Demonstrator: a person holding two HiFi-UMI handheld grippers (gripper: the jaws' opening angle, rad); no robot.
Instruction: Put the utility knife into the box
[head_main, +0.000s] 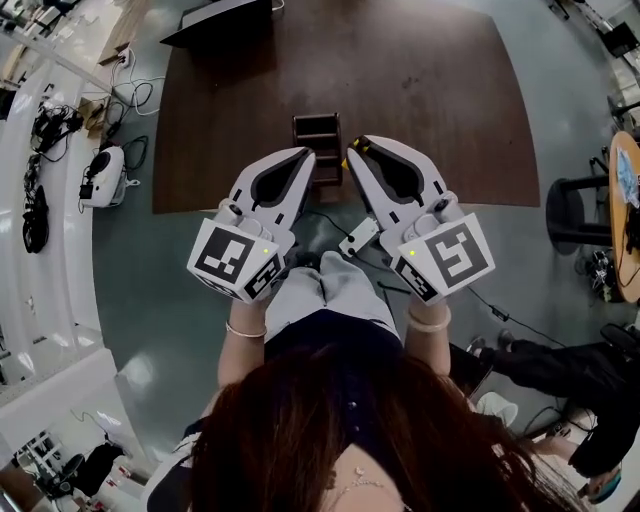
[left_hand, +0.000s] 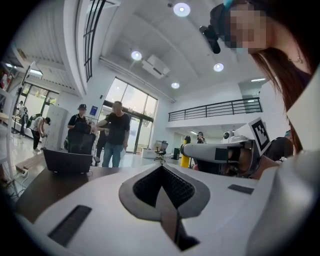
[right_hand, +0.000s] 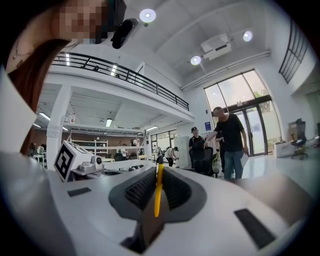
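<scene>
One table (head_main: 430, 100) — box (head_main: 317, 135) — grey floor (head_main: 130, 270)

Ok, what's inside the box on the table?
The box shows dark open compartments with nothing visible in them; its near part is hidden by the left tool. The utility knife is not inside: it is clamped in the right tool.

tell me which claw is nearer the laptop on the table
Left. The laptop sits ahead and leftward of the left claw; the right claw, shut on the utility knife, is further right.
</scene>
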